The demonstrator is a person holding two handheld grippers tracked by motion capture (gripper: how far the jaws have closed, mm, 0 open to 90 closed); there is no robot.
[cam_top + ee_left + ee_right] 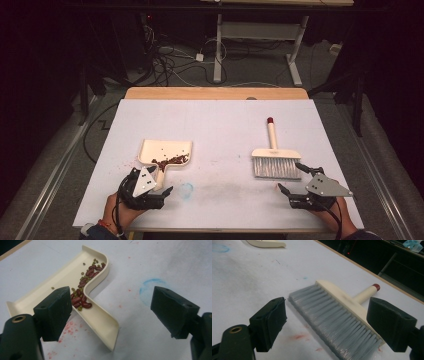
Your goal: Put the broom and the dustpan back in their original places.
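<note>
We have a white table (215,130) before us, with a cream dustpan (165,151) and a brush (274,162) lying on it well apart. The dustpan sits just ahead of our left gripper (150,192); its handle (100,317) runs back toward the jaws and ends between them, though nothing touches it. Red and green beans (83,293) lie heaped in the pan near the handle's root. The brush lies just ahead of our right gripper (295,185), bristles (332,320) toward the jaws and its handle (365,293) pointing away, long axis running straight off from us. Both grippers stand wide open and hold nothing. We judge each hand is nearest its own tool: the left need only close on the pan's handle, while the right must reach past the bristles to the brush's handle.
</note>
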